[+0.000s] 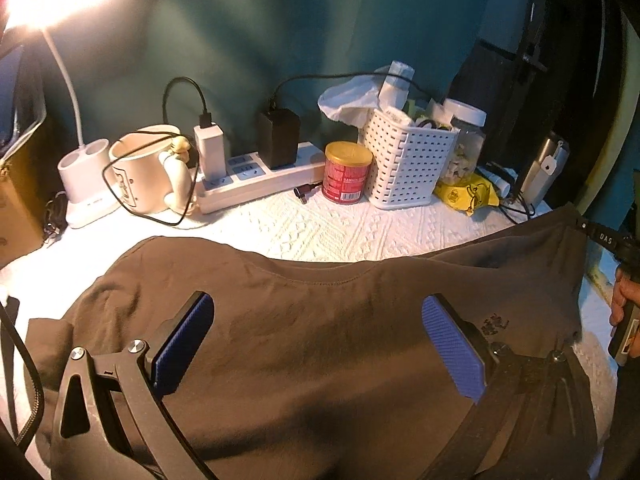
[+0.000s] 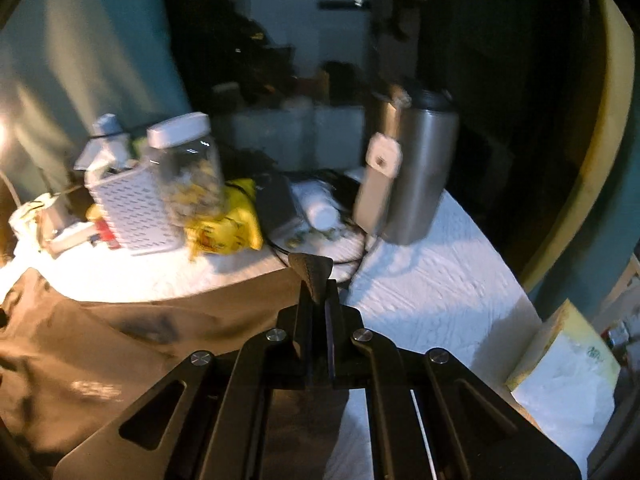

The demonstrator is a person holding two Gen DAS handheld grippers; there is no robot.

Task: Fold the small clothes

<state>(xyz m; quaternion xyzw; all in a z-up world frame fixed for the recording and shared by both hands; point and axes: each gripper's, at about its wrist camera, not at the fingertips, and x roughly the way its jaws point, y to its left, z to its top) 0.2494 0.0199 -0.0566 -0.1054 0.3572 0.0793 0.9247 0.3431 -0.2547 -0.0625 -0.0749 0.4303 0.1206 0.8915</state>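
The right hand-held gripper (image 2: 316, 300) has its jaws closed on a corner of the brown T-shirt (image 2: 120, 340), a small peak of cloth poking out above the tips; this pinch probably serves to carry that corner over for a fold. The left hand-held gripper (image 1: 318, 344) hangs above the middle of the same T-shirt (image 1: 320, 320) with its two blue pads (image 1: 188, 344) spread wide and nothing between them, seemingly ready to pin or take the fabric. The one garment lies spread over the white textured cloth of the counter (image 1: 320, 228). Behind it, pushed toward the teal wall and clear of the folding area, stand one white perforated basket (image 1: 404, 164), one red tin (image 1: 346, 172), one power strip (image 1: 256, 178), one cream mug (image 1: 148, 168), one clear jar (image 2: 186, 168) and one steel flask (image 2: 420, 168).
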